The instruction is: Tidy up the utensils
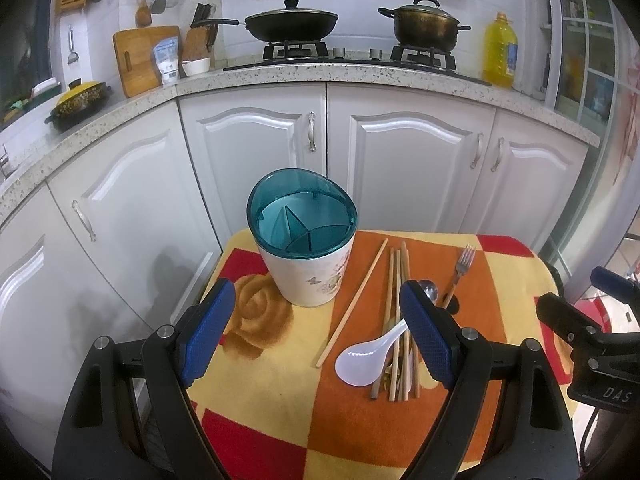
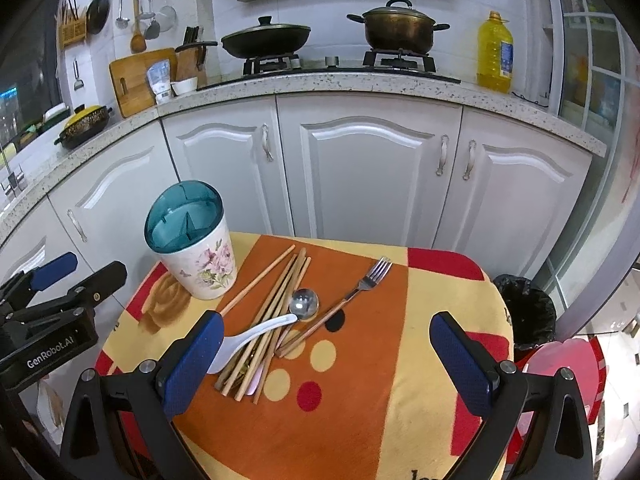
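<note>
A white floral utensil holder (image 1: 308,276) (image 2: 200,264) with a teal divided insert stands upright at the table's far left. To its right lie several wooden chopsticks (image 1: 394,280) (image 2: 276,296), a white ceramic spoon (image 1: 366,354) (image 2: 256,334), a metal spoon (image 1: 429,291) (image 2: 304,303) and a fork (image 1: 460,270) (image 2: 360,286). One chopstick (image 1: 354,300) lies apart, nearer the holder. My left gripper (image 1: 318,304) is open above the cloth in front of the holder. My right gripper (image 2: 326,342) is open over the utensil pile, holding nothing.
A yellow, orange and red checked cloth (image 1: 360,420) (image 2: 360,400) covers the small table. White cabinets (image 2: 360,184) and a counter with a stove, wok (image 1: 290,24) and pot (image 1: 424,24) rise behind. A black-lined bin (image 2: 524,312) stands right of the table.
</note>
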`<state>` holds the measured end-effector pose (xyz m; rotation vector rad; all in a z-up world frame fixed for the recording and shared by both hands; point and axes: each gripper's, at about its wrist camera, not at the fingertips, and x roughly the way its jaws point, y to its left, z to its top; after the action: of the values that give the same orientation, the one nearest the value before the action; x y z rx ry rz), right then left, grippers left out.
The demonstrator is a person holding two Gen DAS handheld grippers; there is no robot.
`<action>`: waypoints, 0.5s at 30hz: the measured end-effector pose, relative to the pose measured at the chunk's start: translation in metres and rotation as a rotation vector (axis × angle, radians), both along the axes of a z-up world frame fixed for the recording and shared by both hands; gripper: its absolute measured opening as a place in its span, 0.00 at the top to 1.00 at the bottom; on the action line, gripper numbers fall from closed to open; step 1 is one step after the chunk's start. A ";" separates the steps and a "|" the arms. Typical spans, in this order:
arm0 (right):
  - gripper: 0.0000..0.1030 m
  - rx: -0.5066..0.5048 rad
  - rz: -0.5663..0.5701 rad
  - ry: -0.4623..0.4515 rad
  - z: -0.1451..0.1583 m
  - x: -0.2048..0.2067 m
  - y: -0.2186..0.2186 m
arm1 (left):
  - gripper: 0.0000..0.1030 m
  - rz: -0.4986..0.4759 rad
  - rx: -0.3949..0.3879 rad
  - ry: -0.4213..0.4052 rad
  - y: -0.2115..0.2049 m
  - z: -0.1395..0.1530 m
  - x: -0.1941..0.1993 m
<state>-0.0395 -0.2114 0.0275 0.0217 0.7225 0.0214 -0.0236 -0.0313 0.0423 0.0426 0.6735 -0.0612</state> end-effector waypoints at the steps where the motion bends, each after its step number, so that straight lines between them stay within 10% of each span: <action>1: 0.00 0.004 0.001 0.004 -0.001 0.000 -0.001 | 0.18 0.001 0.000 0.002 0.000 0.000 0.000; 15: 0.00 -0.034 0.016 0.032 -0.015 0.004 0.001 | 0.18 0.007 -0.005 0.040 0.000 -0.011 0.006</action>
<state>-0.0353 -0.2100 0.0127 -0.0157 0.7550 0.0238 -0.0177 -0.0314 0.0311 0.0343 0.7133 -0.0567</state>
